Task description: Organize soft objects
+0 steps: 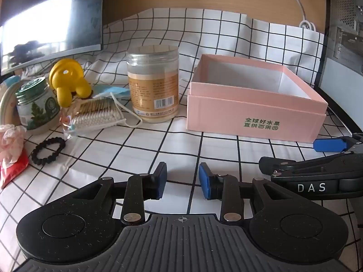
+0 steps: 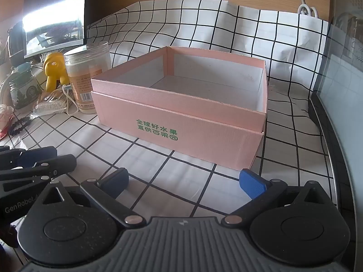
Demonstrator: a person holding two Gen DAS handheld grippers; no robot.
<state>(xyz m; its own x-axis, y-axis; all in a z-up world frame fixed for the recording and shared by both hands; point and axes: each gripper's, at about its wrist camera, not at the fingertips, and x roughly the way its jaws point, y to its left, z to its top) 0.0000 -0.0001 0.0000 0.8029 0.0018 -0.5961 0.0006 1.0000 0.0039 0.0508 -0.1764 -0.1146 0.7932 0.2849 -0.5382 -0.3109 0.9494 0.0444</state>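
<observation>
An open pink box (image 1: pixel 254 115) with green print stands on the checked cloth; it fills the middle of the right wrist view (image 2: pixel 181 122) and holds nothing. To its left lie a blue face mask (image 1: pixel 111 91), a pack of cotton swabs (image 1: pixel 95 117), a black bead hair tie (image 1: pixel 48 150), a pink lace scrunchie (image 1: pixel 10 144) and a yellow rubber toy (image 1: pixel 68 82). My left gripper (image 1: pixel 182 182) is open and empty, low over the cloth before the box. My right gripper (image 2: pixel 183 181) is open wide and empty at the box's front.
A clear plastic jar (image 1: pixel 153 83) stands left of the box, and a green-lidded jar (image 1: pixel 36 106) further left. A monitor (image 1: pixel 50 22) leans at the back left. A computer case (image 1: pixel 344 40) stands at the right. A white cable (image 1: pixel 299 6) hangs on the wooden wall.
</observation>
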